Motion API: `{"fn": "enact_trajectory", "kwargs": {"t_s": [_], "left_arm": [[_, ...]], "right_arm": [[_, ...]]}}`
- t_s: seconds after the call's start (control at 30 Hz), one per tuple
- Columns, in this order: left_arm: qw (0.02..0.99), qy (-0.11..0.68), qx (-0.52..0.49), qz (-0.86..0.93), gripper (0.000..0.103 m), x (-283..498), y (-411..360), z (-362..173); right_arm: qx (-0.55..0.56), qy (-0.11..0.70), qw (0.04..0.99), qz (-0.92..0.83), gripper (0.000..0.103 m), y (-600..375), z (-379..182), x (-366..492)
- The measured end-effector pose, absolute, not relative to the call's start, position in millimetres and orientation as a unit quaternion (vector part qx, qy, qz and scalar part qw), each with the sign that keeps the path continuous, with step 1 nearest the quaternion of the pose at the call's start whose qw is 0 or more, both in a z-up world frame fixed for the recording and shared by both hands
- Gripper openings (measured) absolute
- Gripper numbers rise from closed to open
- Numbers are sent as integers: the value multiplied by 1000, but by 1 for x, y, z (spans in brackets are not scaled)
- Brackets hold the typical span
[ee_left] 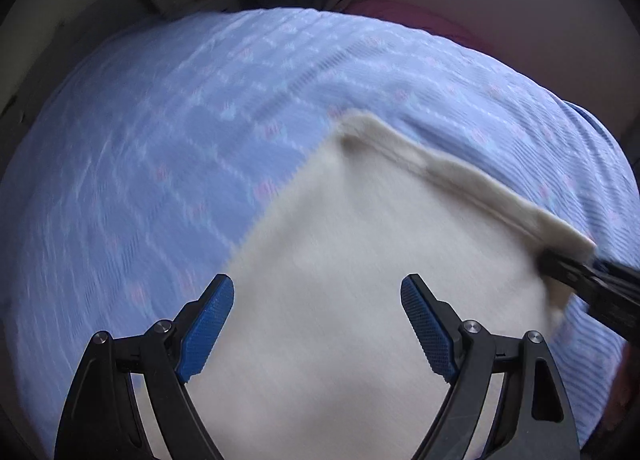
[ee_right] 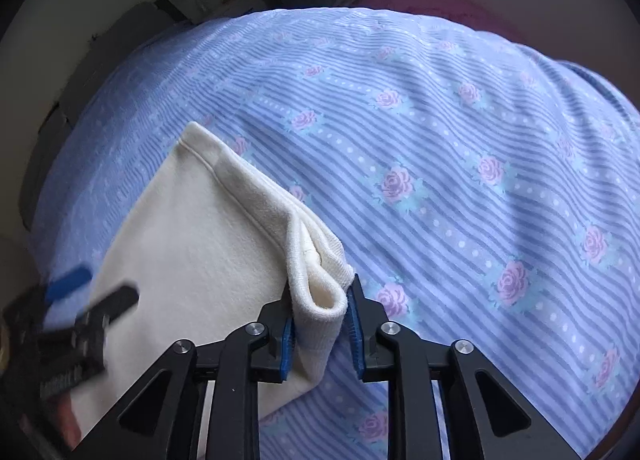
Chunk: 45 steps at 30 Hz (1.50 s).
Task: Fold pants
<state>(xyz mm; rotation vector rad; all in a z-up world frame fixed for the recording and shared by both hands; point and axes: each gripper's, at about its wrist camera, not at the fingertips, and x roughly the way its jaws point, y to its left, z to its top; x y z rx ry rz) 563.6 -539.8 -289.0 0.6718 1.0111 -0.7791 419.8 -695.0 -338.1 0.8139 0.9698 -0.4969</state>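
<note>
Blue rose bedsheet (ee_right: 460, 164) | cream pants (ee_right: 208, 244) cropped below | right gripper (ee_right: 318, 300) pinches hem | left gripper (ee_left: 316, 300) spread, blurred

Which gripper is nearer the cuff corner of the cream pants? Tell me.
Right. The right gripper has its jaws around the cuff corner of the pants. The left gripper hovers open above the middle of the fabric.

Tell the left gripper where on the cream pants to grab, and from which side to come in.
Grip the far hem corner of the cream pants, the one opposite the corner pinched in the right gripper. That hem edge is thick and slightly raised off the bedspread, so the open left gripper could probably come from above, straddling it.
</note>
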Motion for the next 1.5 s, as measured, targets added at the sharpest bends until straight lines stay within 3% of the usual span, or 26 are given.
{"fn": "enact_trajectory", "kwargs": {"t_s": [0.27,0.5,0.67,0.77,0.8,0.83,0.93,1.1,1.5], "left_arm": [[684,504,273,-452,85,627,-602,-294],[651,495,330,-472,76,642,-639,-317],[634,536,303,-468,69,655,-640,-341],[624,559,270,-474,52,658,-639,-348],[617,566,262,-480,39,658,-640,-348],[610,575,258,-480,33,656,-641,-348],[613,569,273,-476,25,650,-643,-343],[611,542,278,-505,18,639,-638,-309],[623,452,259,-583,18,615,-550,-188]], "right_arm": [[422,440,753,-247,29,-705,-348,407],[450,438,736,-253,32,-709,-360,407],[451,437,732,-263,33,-707,-365,411],[446,441,732,-266,34,-706,-367,416],[445,442,733,-265,34,-706,-368,417],[442,443,734,-263,34,-706,-368,420],[432,444,742,-255,32,-704,-368,424],[404,445,757,-256,22,-699,-345,425],[260,445,820,-248,21,-623,-228,441]]}}
